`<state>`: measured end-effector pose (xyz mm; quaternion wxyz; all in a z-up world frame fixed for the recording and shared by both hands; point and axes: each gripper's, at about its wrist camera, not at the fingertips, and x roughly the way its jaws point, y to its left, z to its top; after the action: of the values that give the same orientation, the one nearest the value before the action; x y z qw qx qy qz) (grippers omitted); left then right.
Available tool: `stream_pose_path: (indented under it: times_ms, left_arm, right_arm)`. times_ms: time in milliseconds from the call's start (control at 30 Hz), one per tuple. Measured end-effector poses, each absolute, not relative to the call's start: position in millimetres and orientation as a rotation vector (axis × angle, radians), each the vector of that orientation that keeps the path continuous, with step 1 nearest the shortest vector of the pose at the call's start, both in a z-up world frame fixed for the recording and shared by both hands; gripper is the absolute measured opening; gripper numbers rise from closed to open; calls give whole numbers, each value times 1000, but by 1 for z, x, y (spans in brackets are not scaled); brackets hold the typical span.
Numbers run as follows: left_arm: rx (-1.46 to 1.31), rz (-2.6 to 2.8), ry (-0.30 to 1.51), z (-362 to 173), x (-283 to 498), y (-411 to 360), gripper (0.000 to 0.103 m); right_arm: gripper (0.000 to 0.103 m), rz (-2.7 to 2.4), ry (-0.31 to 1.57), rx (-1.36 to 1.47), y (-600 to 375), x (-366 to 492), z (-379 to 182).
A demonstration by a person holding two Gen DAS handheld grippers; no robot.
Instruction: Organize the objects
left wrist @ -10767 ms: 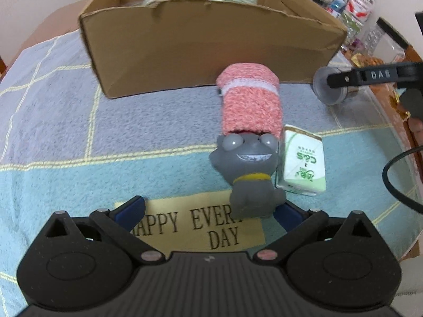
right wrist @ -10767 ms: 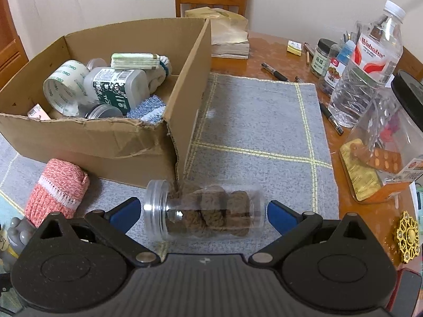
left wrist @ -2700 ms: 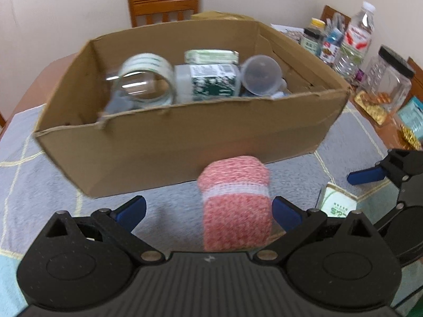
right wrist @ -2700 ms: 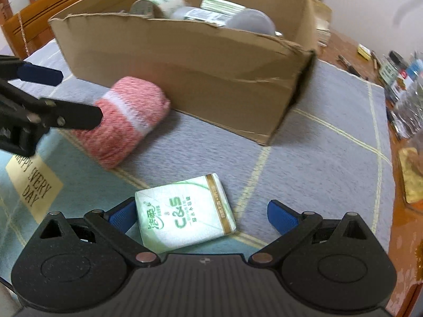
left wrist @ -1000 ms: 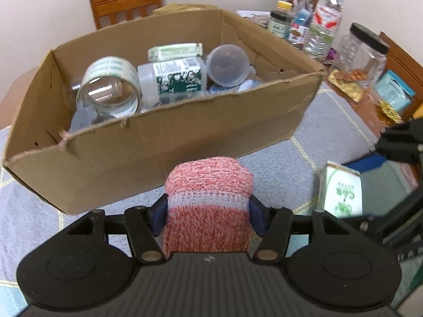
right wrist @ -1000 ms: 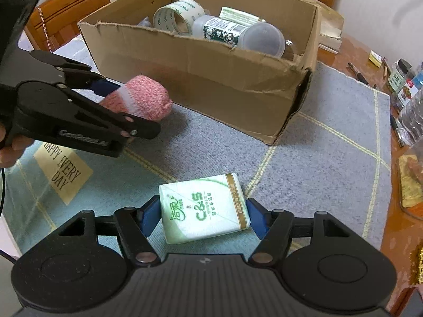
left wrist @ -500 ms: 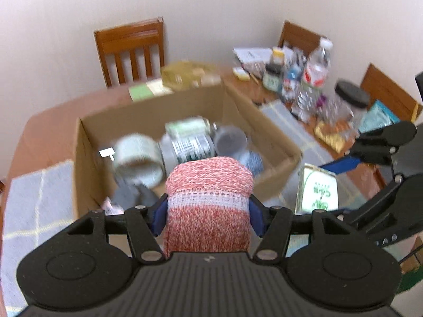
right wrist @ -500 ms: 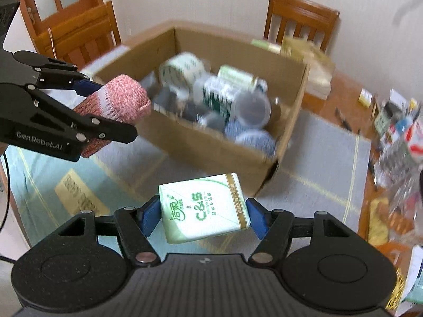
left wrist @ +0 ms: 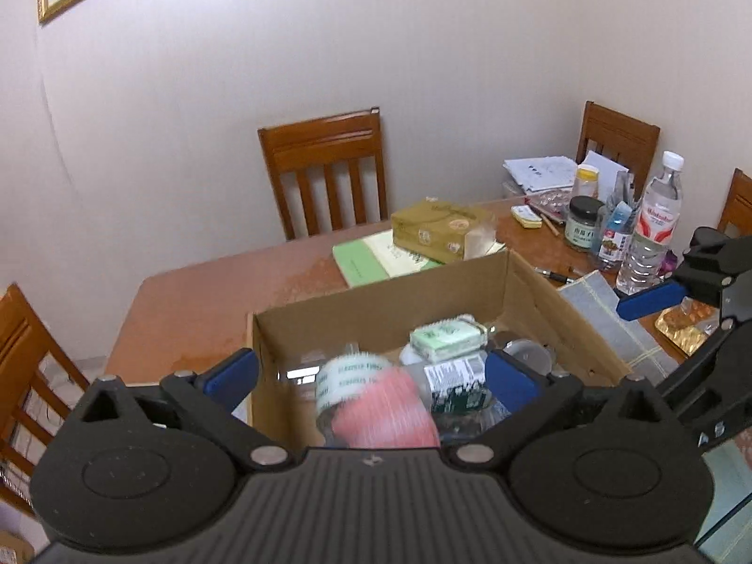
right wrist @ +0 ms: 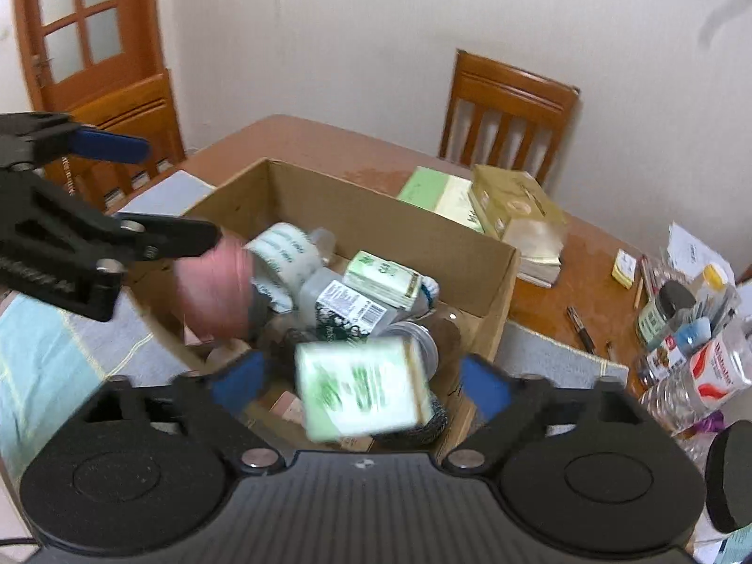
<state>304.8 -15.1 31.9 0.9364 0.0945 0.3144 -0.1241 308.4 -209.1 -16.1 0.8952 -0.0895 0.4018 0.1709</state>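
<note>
Both grippers hang over the open cardboard box (left wrist: 470,277) (right wrist: 357,202). My left gripper (left wrist: 371,378) is open; the pink knitted roll (left wrist: 385,416) is blurred, falling free between its fingers into the box, and it also shows in the right wrist view (right wrist: 214,291). My right gripper (right wrist: 359,380) is open; the green-and-white tissue pack (right wrist: 362,387) is blurred and dropping free between its fingers. In the box lie a tape roll (left wrist: 350,378), a labelled white bottle (right wrist: 348,305) and another tissue pack (right wrist: 383,279).
Books (left wrist: 423,235) lie on the wooden table (left wrist: 207,296) behind the box. Bottles and jars (left wrist: 648,225) crowd the right side. Wooden chairs (left wrist: 324,169) stand around the table. A checked cloth (right wrist: 47,352) covers the near side.
Both grippers have opened over the box. The pink roll and the tissue pack have left the fingers and are falling in.
</note>
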Motion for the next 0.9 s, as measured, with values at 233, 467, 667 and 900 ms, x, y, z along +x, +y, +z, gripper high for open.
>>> stream_pose_path:
  times_ms: [233,467,667,900]
  left_arm:
    - [125,-205,744,23,297,-5,102]
    - [71,-137,821,23,284,-5,102]
    - [56,-67,860,18,274,-3,102]
    - [38,-49,931,7,269,1,102]
  right_arm:
    - [103,270,847,-161,-212,304,-3]
    - [103,135,865,-144,-211,297,13]
    - [103,54,906,-96,-202,285,-4]
    - [103,9,946,-34,-195,267,-20]
